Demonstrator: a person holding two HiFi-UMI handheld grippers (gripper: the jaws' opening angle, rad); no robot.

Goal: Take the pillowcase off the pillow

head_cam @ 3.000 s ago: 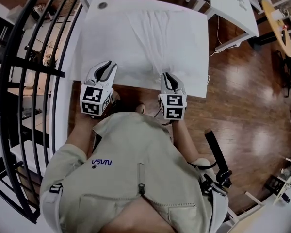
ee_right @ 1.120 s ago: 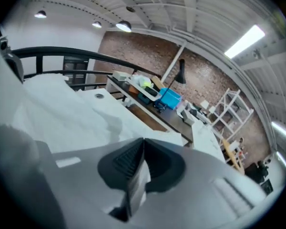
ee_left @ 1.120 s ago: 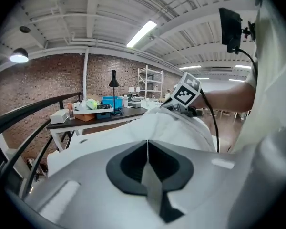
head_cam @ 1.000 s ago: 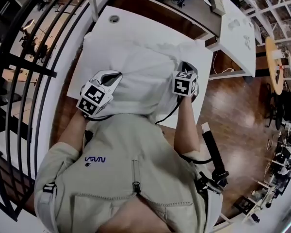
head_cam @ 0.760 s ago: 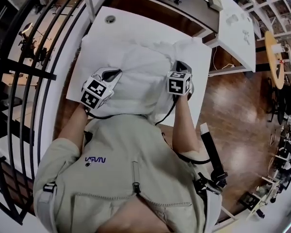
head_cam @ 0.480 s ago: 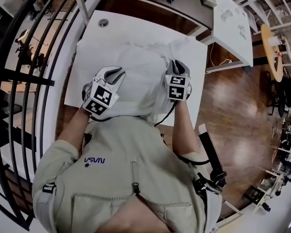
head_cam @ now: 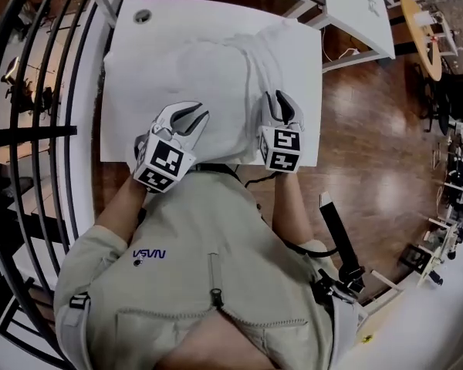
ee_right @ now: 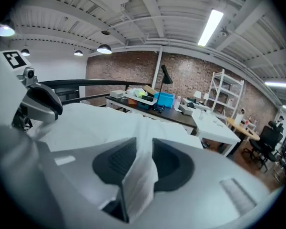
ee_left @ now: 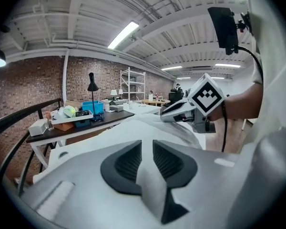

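White cloth, judged soft and limp — the pillowcase point(head_cam: 216, 83) is best pinched at its hem; left tongs point(head_cam: 188, 116) and right tongs point(head_cam: 278, 105) have just been opening, cloth loose between.

My left gripper point(head_cam: 187, 116) and right gripper point(head_cam: 278, 105) sit side by side at the near edge of the pillowcase point(head_cam: 216, 79), forearms reaching forward. Both pairs of jaws have just been opening, with a fold of its cloth between them.

The white table point(head_cam: 201, 14) carries the rumpled white pillowcase point(head_cam: 216, 91).
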